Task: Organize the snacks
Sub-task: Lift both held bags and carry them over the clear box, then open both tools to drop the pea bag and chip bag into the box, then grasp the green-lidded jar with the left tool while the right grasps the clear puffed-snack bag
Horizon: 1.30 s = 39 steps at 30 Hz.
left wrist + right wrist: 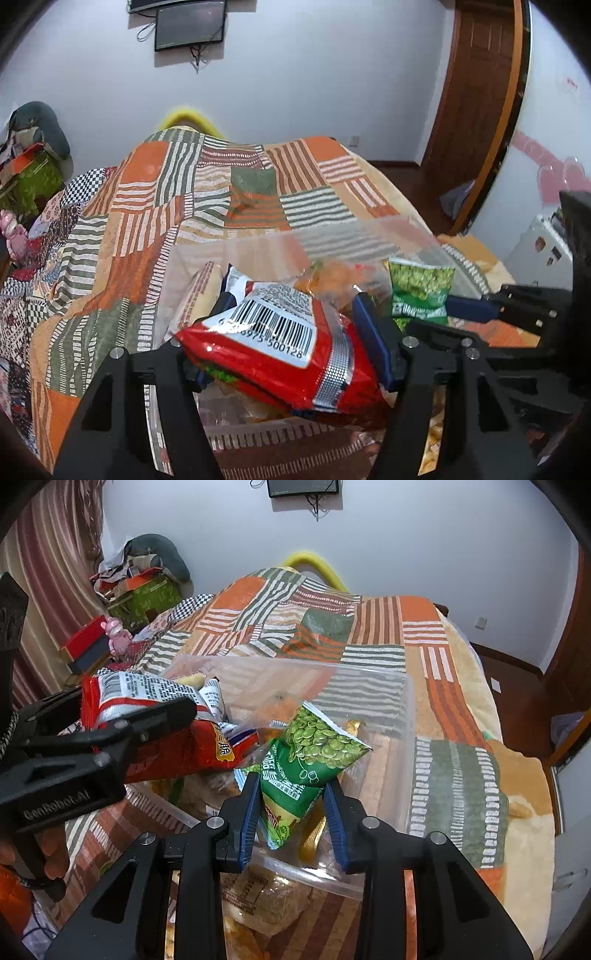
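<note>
A clear plastic bin point(373, 698) lies on the bed and holds several snack packs. My left gripper point(291, 306) is shut on a red snack bag point(280, 354), barcode side up, over the near left part of the bin point(332, 230). In the right wrist view that red bag point(177, 749) hangs at the left. My right gripper point(291, 781) is shut on a green pea snack bag point(295, 771), which stands upright between the blue pads point(246, 816) above the bin. The green bag point(421, 291) also shows right of the red one, beside a blue finger point(469, 309).
A patchwork quilt point(369, 627) covers the bed. Beige and orange packs point(266, 897) lie in the bin below my grippers. Boxes point(147, 594), a red box point(85, 642) and a pink figure point(118, 633) sit at the bed's far left. A hand point(51, 853) grips the left tool.
</note>
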Each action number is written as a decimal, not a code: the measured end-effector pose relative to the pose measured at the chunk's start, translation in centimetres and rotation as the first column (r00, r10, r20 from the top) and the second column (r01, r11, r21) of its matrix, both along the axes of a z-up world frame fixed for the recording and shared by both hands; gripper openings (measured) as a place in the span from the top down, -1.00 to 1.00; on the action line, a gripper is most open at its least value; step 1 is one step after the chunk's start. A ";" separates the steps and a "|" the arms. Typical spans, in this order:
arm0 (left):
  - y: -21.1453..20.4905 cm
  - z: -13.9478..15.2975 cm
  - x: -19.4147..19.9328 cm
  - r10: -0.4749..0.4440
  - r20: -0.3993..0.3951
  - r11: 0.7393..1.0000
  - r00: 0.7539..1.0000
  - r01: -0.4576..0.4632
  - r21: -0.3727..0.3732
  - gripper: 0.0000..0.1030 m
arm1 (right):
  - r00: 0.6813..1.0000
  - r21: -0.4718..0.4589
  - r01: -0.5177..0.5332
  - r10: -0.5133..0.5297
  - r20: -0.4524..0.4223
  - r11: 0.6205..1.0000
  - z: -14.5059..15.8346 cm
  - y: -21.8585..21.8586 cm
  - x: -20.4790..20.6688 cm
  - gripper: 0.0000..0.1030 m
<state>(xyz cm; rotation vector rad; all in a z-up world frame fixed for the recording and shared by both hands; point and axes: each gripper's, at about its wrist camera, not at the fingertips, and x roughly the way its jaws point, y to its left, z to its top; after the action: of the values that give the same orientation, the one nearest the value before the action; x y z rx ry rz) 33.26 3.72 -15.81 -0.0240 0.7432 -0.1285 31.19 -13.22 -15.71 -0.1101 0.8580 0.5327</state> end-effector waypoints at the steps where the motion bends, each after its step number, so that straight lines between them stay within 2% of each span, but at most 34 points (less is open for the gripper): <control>1: -0.1 0.0 -0.2 -0.002 -0.001 1.000 1.000 0.002 0.009 -0.27 | 1.000 -0.002 0.001 -0.001 -0.002 1.000 0.0 -0.1 -0.1 0.38; 3: -0.4 0.0 -0.4 -0.010 -0.006 0.999 1.000 0.010 0.030 -0.30 | 1.000 0.000 -0.001 0.001 -0.008 1.000 0.1 -0.1 -0.1 0.35; 7: -0.7 0.5 -1.4 -0.026 -0.007 0.999 1.000 0.027 0.044 -0.38 | 1.000 0.013 0.017 -0.017 0.003 1.000 0.8 -0.9 -0.7 0.04; 10: -0.5 1.2 -2.4 -0.026 -0.010 0.999 1.000 0.027 0.028 -0.42 | 0.999 0.026 0.026 -0.027 0.019 0.999 1.4 -1.6 -1.2 -0.06; 15: 0.4 2.4 -4.7 -0.012 0.000 1.000 1.000 0.012 0.001 -0.45 | 0.999 0.056 0.033 -0.035 0.041 0.998 2.9 -2.8 -2.8 -0.19; 23: 1.5 3.3 -9.6 -0.002 0.024 1.000 1.000 0.001 0.029 -0.59 | 0.998 0.065 0.013 -0.017 0.061 0.998 3.7 -3.2 -5.9 -0.35; 29: 2.2 1.6 -12.3 -0.001 -0.023 1.000 1.000 0.001 0.025 -0.61 | 0.998 0.041 0.007 -0.010 0.057 0.999 2.8 -2.6 -8.1 -0.42; 33: 2.1 -0.4 -13.3 -0.007 -0.075 1.000 0.997 0.007 0.008 -0.61 | 1.000 0.049 -0.002 0.001 0.024 0.999 1.7 -2.2 -9.3 -0.49; 39: 1.2 -3.1 -13.8 -0.025 -0.145 1.000 0.989 0.024 -0.013 -0.61 | 1.000 0.005 -0.028 0.028 0.000 1.000 -0.6 -1.1 -10.5 -0.70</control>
<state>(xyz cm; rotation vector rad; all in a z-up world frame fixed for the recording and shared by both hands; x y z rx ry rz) 19.46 4.89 -18.95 -0.0353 0.8885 -0.1556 20.70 -14.36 -16.33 -0.1171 0.8561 0.5609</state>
